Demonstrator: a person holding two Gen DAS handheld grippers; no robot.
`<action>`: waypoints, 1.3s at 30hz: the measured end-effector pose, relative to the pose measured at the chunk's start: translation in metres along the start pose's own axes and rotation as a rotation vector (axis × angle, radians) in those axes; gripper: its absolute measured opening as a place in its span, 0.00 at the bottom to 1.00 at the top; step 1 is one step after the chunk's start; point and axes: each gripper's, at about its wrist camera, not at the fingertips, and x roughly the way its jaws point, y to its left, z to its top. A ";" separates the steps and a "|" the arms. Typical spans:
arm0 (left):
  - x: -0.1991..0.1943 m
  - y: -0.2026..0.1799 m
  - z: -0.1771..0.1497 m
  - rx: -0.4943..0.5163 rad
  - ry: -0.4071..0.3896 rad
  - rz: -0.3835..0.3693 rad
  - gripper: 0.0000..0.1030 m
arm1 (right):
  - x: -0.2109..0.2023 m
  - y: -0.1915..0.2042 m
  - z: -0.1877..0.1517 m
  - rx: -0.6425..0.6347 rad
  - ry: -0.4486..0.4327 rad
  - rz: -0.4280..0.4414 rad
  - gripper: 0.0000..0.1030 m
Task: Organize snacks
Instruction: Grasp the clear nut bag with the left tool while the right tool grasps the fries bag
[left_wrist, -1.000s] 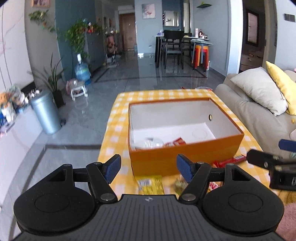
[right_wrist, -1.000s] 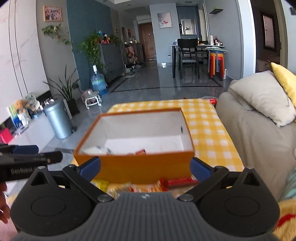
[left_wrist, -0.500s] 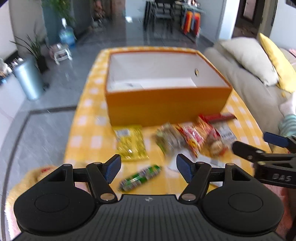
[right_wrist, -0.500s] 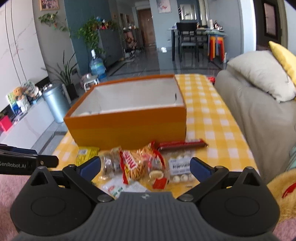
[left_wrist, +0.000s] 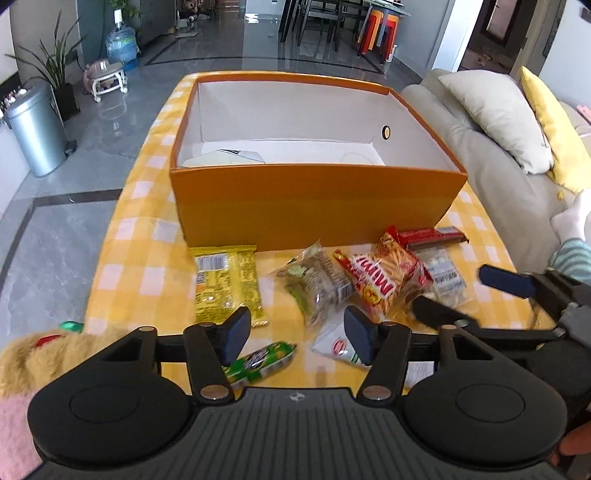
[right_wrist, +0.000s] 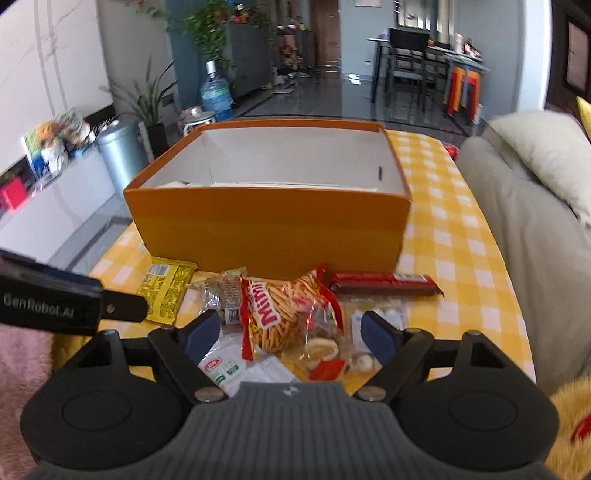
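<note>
right claw (right_wrist: 290, 334): closing, nothing gripped | Mimi snack bag (right_wrist: 284, 314): between pads | orange box (right_wrist: 269, 225): behind, on surface (right_wrist: 461, 258)

both wrist views sit close above the table's near edge, angled down over the snack pile (left_wrist: 369, 280) toward the orange box (right_wrist: 269, 225); both share these, the left view from farther left.
</note>
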 end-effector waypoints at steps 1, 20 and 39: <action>0.003 0.000 0.003 -0.008 0.006 -0.001 0.60 | 0.003 0.002 0.002 -0.023 0.004 -0.002 0.71; 0.053 0.002 0.020 -0.055 0.078 -0.031 0.56 | 0.079 0.012 0.015 -0.150 0.118 0.008 0.65; 0.097 0.004 0.025 -0.209 0.132 -0.046 0.61 | 0.088 -0.003 0.007 -0.065 0.126 0.055 0.52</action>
